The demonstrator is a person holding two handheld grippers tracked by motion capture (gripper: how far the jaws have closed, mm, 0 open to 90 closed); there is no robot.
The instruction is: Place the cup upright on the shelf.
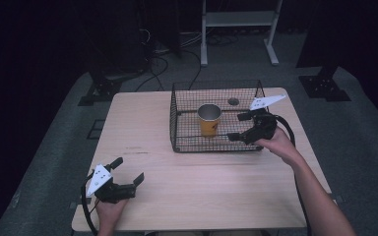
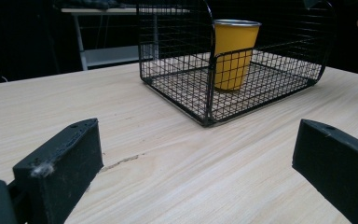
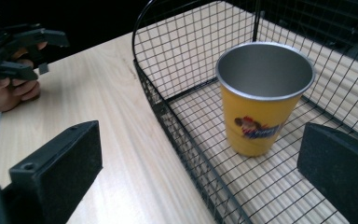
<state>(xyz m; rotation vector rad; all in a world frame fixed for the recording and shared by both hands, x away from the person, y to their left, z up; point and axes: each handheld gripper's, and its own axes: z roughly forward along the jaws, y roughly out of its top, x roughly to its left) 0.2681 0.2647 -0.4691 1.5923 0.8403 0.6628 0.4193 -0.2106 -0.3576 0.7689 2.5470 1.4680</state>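
Lab or studio: black curtains (image 1: 54,44), floor cables (image 1: 162,61), lone test table (image 1: 202,196).

Two handheld black grippers, left gripper (image 1: 126,173) and right gripper (image 1: 236,126), each topped with a grey three-cornered plate, blocky matte-black jaws with a screw hole, black cable trailing off each, forearms bare, no sleeves

Yellow cup (image 3: 261,119) with silver-grey inside and rim, small red-and-blue printed mark on its side; stood in black wire basket (image 1: 177,123) of fine square mesh. Pale wooden table (image 1: 187,187) with light lengthwise grain and one thin dark streak. Black left gripper (image 1: 126,170) and black right gripper (image 1: 237,126), each topped by a white three-cornered plate. Grey floor (image 1: 364,147), dark surroundings, white shelf frame (image 1: 238,19) behind
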